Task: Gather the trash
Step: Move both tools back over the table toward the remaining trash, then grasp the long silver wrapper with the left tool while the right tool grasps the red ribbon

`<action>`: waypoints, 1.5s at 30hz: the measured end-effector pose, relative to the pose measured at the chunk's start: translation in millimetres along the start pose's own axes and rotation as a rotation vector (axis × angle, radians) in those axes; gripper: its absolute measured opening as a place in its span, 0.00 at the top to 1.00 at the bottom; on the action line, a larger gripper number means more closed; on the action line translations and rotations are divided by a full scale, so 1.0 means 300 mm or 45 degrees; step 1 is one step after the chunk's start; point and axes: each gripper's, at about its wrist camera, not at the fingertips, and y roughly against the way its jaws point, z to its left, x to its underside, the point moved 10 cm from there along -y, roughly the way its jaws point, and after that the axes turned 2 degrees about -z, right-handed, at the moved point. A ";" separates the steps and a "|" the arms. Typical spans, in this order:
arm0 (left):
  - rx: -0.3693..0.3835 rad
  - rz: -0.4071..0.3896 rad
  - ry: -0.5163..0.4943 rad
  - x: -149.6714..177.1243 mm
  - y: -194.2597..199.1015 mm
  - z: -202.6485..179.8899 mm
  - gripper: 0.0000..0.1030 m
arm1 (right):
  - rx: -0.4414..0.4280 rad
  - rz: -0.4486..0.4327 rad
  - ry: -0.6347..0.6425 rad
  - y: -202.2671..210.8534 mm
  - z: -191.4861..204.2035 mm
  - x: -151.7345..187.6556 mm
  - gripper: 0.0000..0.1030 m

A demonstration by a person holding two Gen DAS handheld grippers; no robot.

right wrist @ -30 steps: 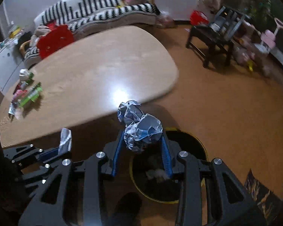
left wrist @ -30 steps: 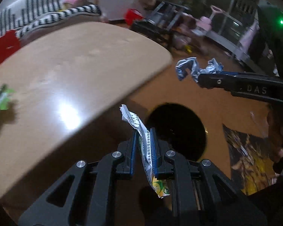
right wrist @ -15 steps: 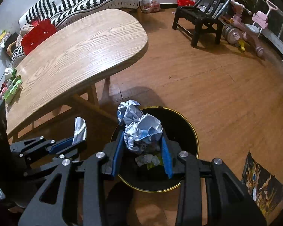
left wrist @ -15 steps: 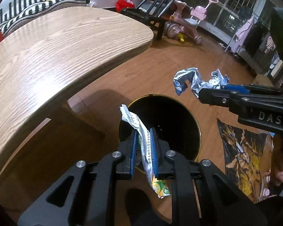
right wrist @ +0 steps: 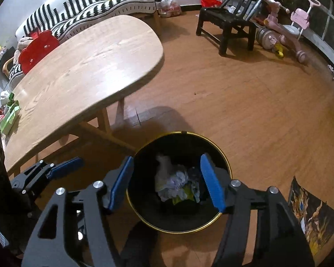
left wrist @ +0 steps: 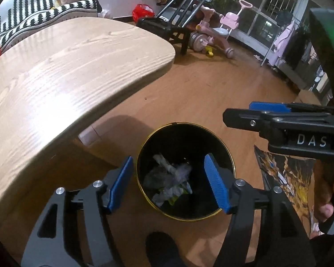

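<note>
Black bin (left wrist: 230, 166) sits below both spread, empty grippers (left (left wrist: 170, 183), right (right wrist: 165, 181)); lift clear, return to bench (right wrist: 82, 66) litter (right wrist: 9, 116).

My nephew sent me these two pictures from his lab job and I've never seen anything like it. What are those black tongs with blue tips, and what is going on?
They are hand-held grippers, one in each of a person's hands, each with a camera looking along its two fingers. One picture comes from the left gripper, the other from the right gripper. Both hang open and hold nothing, above a black trash bin on the wood floor. Crumpled paper and wrappers lie inside the bin. Beside it stands a wooden table with green packets at its far end.
</note>
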 end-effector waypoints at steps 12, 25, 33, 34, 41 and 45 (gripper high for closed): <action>-0.175 -0.161 0.096 -0.064 0.425 0.370 0.15 | -0.231 -0.194 0.212 0.156 0.541 -0.232 0.24; -0.708 -0.309 0.466 0.184 1.045 1.223 0.12 | -0.520 -0.178 0.536 0.163 1.475 -0.260 0.21; -0.807 -0.308 0.608 0.339 1.220 1.428 0.12 | -0.571 -0.101 0.651 0.065 1.836 -0.203 0.21; -0.803 -0.306 0.616 0.351 1.222 1.445 0.12 | -0.574 -0.091 0.654 0.053 1.861 -0.200 0.21; -0.772 -0.255 0.627 0.364 1.150 1.455 0.12 | -0.589 -0.032 0.656 -0.025 1.944 -0.194 0.21; -0.758 -0.221 0.643 0.346 1.068 1.470 0.12 | -0.505 0.011 0.657 -0.098 1.937 -0.195 0.21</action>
